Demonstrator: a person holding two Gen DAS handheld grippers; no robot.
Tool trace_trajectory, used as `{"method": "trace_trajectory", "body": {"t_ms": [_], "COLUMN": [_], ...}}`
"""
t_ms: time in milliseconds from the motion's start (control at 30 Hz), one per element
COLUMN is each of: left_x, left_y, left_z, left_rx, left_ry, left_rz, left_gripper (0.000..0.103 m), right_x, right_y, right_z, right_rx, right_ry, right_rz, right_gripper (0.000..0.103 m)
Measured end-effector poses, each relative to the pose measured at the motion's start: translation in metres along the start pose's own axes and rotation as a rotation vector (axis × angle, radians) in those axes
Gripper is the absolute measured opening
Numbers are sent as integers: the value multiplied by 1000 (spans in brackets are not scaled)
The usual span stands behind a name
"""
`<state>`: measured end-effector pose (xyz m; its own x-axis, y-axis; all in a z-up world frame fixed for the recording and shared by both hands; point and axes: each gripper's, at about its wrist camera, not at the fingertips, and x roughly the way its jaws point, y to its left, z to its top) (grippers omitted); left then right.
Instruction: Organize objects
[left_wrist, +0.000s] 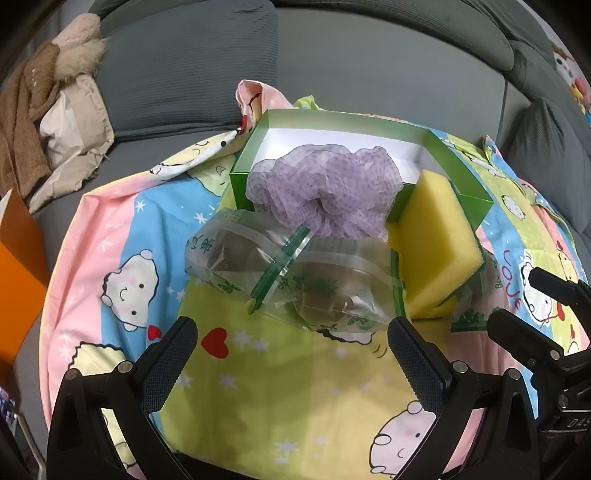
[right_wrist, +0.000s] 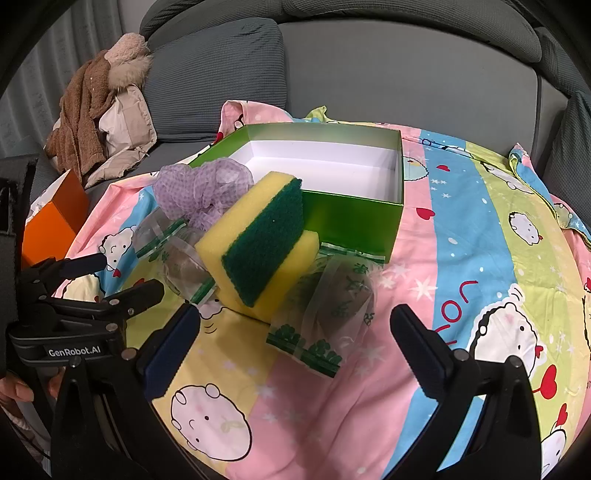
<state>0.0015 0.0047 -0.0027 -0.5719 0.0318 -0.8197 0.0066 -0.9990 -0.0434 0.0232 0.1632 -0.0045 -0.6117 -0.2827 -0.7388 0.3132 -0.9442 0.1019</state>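
A grey sofa (left_wrist: 369, 74) carries a cartoon-print cloth (right_wrist: 461, 258) with an open green box (right_wrist: 332, 210), its white inside empty. Against the box's front wall lean a purple mesh puff (left_wrist: 325, 184) and a yellow sponge (right_wrist: 258, 236); only the right wrist view shows the sponge's dark green scouring face. Clear zip bags (left_wrist: 295, 280) lie before them. The left gripper (left_wrist: 291, 354) and right gripper (right_wrist: 295, 343) both hang wide apart, holding nothing.

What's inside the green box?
The green box looks empty: just its white bottom shows. The purple puff and sponge hide its near corner, so I can't tell there.
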Motion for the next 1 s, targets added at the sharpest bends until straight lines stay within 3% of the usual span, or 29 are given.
{"method": "trace_trajectory", "body": {"t_ms": [1000], "left_x": [1], "left_y": [-3], "left_z": [-2], "left_rx": [-5], "left_ry": [2], "left_rz": [3], "left_gripper": [103], "right_x": [0], "right_y": [0], "right_z": [0], "right_rx": [-2], "right_ry": [3], "right_rz": [1], "right_gripper": [103]}}
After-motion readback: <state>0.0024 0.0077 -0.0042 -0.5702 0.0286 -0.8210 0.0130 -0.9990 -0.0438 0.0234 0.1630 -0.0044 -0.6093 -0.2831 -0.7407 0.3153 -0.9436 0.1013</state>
